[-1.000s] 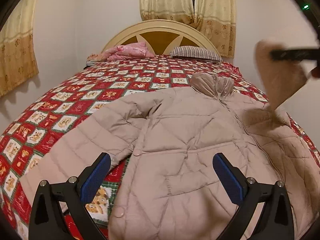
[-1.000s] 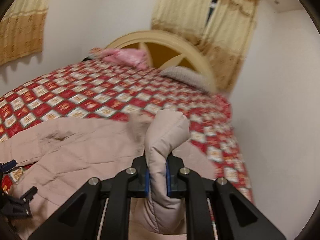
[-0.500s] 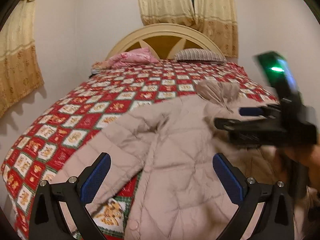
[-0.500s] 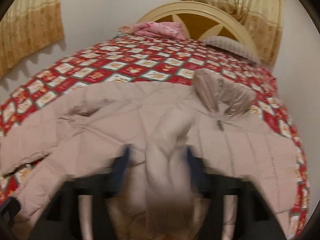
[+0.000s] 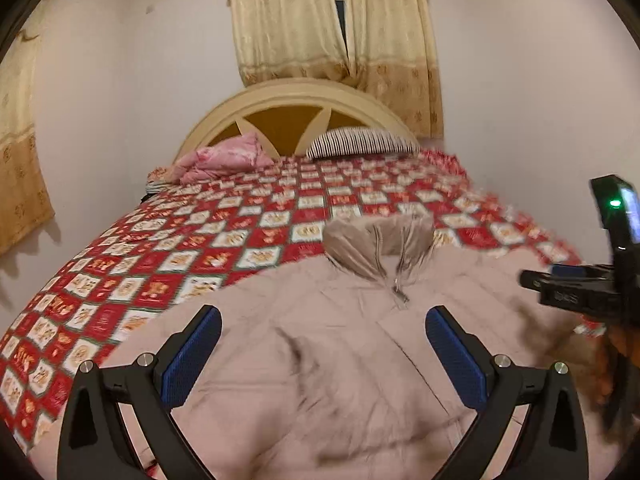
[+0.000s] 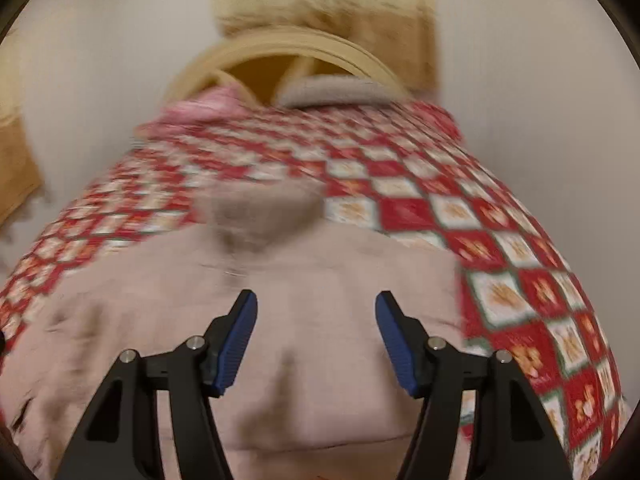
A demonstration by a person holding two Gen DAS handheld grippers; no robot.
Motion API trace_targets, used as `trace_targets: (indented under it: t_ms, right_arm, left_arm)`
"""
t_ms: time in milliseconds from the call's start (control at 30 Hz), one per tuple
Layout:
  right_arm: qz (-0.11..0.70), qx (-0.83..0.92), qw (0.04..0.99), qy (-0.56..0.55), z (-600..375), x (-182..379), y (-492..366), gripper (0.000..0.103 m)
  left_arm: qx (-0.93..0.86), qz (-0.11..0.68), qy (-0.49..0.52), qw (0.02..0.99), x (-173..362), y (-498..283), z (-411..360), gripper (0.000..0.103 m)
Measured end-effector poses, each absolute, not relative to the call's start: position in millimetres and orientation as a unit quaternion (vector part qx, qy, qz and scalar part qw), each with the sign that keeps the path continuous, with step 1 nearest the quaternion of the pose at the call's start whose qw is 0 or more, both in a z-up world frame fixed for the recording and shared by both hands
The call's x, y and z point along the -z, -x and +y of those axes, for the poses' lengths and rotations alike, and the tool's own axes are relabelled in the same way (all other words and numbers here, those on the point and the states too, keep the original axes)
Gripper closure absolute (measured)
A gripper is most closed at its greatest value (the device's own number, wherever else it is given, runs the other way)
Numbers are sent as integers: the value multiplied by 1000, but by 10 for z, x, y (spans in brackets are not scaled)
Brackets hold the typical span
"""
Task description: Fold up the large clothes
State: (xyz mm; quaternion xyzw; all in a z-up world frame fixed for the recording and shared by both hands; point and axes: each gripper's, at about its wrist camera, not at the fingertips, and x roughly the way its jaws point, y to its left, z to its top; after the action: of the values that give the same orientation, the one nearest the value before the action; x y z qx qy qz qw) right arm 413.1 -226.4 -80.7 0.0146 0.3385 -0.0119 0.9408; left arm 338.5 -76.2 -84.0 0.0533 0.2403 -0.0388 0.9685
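A beige quilted puffer jacket (image 5: pixel 340 344) lies front up on the bed, collar and zipper (image 5: pixel 380 240) toward the headboard. It also shows, blurred, in the right wrist view (image 6: pixel 320 320). My left gripper (image 5: pixel 320 344) is open and empty above the jacket's chest. My right gripper (image 6: pixel 316 332) is open and empty above the jacket's body; its black frame shows at the right edge of the left wrist view (image 5: pixel 580 292).
The bed has a red checked quilt (image 5: pixel 160 264), a cream arched headboard (image 5: pixel 288 116), a pink bundle (image 5: pixel 216 160) and a striped pillow (image 5: pixel 360 144) at its head. Walls stand close on both sides, with curtains (image 5: pixel 336 24) behind.
My right gripper carried the jacket's right sleeve across over the body and has let it go, now open. My left gripper shifted right over the jacket.
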Motion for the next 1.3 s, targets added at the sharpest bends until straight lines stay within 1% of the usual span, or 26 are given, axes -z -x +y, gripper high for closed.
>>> trace_targets:
  t_ms: [133,200,300,467,667,1000,1100,1200,1233,1300]
  right_arm:
    - [380,17,925,-18,-2363,1158,-4248,38]
    - [383,18,923,-17,-2345,1263,-4231,38]
    - [394,16,919,-4,-2290,1430,-4238,37]
    - [396,24,918,14,-2284,1544,-4264,37]
    - [404,30,914,23,-2294,1609,-4299,36]
    - [416,45,907,52,-2199,1616,-4332,35]
    - [426,56,901,58,-2173,1445,-4325,37]
    - [384,51,921,31,-2063,1132,-4158,37]
    - [375,43,926,32,-1981,1060,-4123,35]
    - [364,15,930,46,-1743,978,-4073,36]
  left_arm:
    - [-1,307,-95,947,1350,-3761,-879,1]
    - [-3,355,-74,932,1593,-3896,-775,1]
    - [6,385,-41,922,1746,-3989,-659,1]
    - [8,402,-29,915,1859,-4043,-664,1]
    - [7,405,-29,914,1877,-4036,-667,1]
    - [12,410,-18,912,1899,-4058,-620,1]
    - [11,411,-18,912,1901,-4058,-625,1]
    - [12,410,-17,912,1904,-4054,-629,1]
    - [12,410,-17,912,1903,-4054,-629,1]
    - [12,410,-17,912,1903,-4055,-630,1]
